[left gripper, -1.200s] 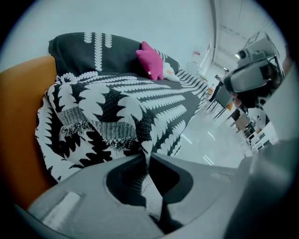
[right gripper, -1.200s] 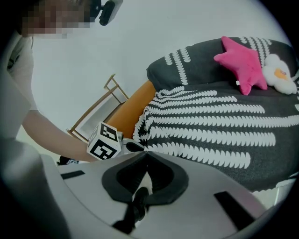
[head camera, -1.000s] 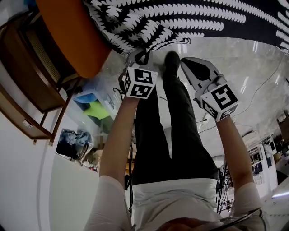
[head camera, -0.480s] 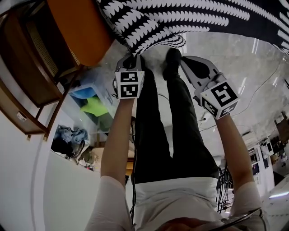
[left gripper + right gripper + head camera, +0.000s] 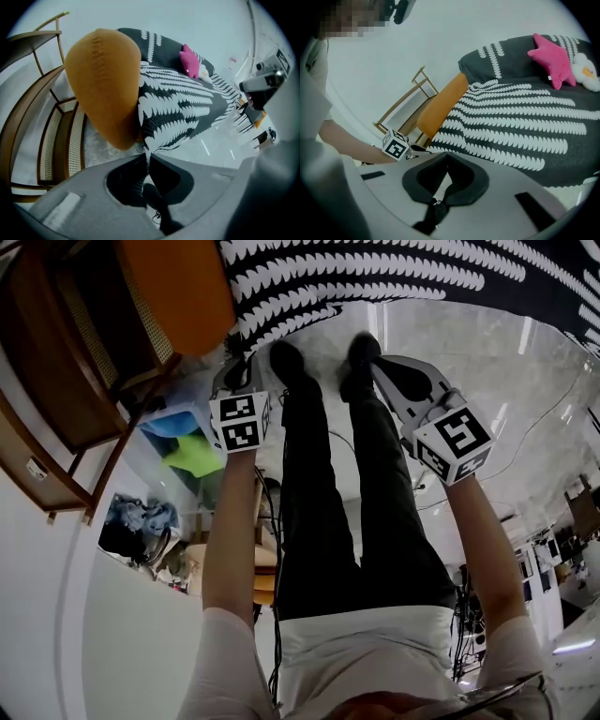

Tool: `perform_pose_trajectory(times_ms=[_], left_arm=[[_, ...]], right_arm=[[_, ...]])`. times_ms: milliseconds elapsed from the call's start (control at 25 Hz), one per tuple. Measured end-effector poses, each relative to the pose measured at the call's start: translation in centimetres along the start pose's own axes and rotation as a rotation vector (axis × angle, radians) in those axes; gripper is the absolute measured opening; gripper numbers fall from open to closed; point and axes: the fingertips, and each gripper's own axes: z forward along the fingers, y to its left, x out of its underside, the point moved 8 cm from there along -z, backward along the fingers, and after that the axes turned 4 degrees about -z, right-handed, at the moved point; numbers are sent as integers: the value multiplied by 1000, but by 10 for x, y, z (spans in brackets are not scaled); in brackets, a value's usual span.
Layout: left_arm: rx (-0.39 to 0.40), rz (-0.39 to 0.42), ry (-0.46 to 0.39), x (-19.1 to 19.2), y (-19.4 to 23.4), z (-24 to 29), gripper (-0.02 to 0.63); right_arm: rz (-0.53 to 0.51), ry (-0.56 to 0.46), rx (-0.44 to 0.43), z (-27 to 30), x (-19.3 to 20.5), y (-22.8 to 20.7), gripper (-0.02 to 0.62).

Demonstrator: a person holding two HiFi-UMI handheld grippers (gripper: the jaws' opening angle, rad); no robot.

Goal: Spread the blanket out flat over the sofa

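While the left gripper pinches a blanket corner, wooden cane chair (image 5: 47, 136): far left, next to the sofa end, untouched.
Orange cushion (image 5: 105, 84): upright at the sofa's left end; blanket edge runs just beside its right side.
Left gripper (image 5: 146, 157): jaws pressed together on the blanket's corner tip; cloth funnels down from the sofa into the pinch and looks pulled taut.
Blanket (image 5: 178, 103): black with white leaf rows, over the sofa seat and up the back; near-left corner is off the sofa, held above the floor.
Person's shoes (image 5: 284, 362): on the pale glossy floor (image 5: 497, 371), between the two grippers.
Right gripper (image 5: 446, 154): jaws closed tip to tip, nothing between them; in front of the sofa, apart from the blanket.
Pink star pillow (image 5: 551, 65): on the blanket, toward the right end, by the back.
White plush (image 5: 588, 70): just right of the star; touching or not, can't tell.
Done: most of the sofa covered, pattern fairly smooth across the seat.
Left to do: probably square up the held corner, lay it down, let go; front hem looks uneven; far-right end cut off, can't judge.
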Motion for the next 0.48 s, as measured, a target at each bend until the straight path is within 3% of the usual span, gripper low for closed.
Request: perform_pose_trajectory(times_ms=[320,480], left_arm=[[-41,86,-56,-1,20,-24,24],[-69,47,-37,5,32,-11,25]], right_arm=[[-11,11,-16,13,-5,7,5],[-7,14,-19,19,-3,8,5]])
